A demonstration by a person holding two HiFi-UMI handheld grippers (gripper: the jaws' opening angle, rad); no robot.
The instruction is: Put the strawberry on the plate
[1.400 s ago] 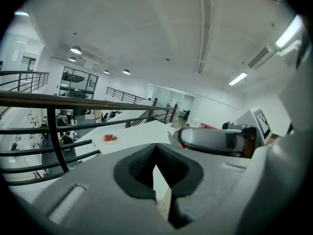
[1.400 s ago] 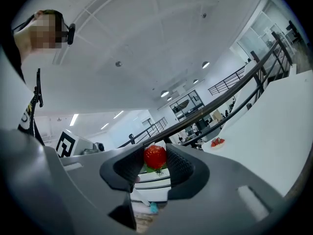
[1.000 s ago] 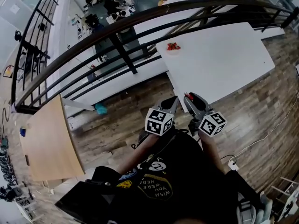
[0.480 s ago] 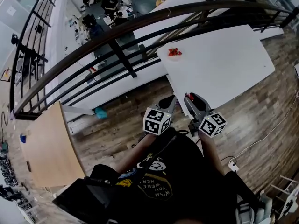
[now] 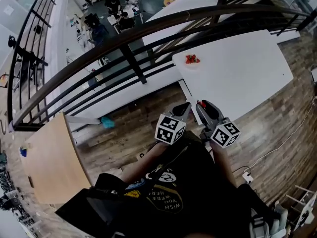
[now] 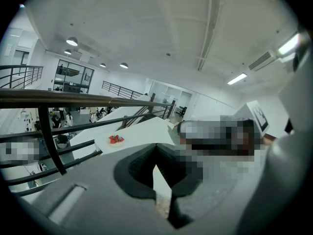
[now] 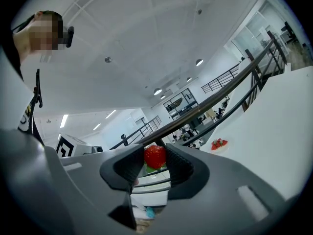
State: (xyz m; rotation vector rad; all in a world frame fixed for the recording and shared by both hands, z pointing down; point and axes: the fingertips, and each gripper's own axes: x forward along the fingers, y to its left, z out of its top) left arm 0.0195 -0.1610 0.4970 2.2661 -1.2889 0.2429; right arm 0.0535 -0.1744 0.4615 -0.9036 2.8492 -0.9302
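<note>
Two dark ribbed fingers of your right gripper (image 7: 155,159) clamp one glossy red strawberry (image 7: 155,154), lower centre. Your left gripper's (image 6: 156,147) fingers: together, empty. One small white plate (image 5: 192,62) bearing red strawberries: upper right, white rectangular table (image 5: 237,78).

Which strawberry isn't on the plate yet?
The strawberry clamped in the right gripper; the other strawberries lie on the plate on the white table.

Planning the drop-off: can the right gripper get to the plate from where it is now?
Probably not yet. The right gripper, shut on the strawberry, hangs by the near edge of the table, while the plate sits at its far corner by the railing. Bare tabletop between leaves the way free.
</note>
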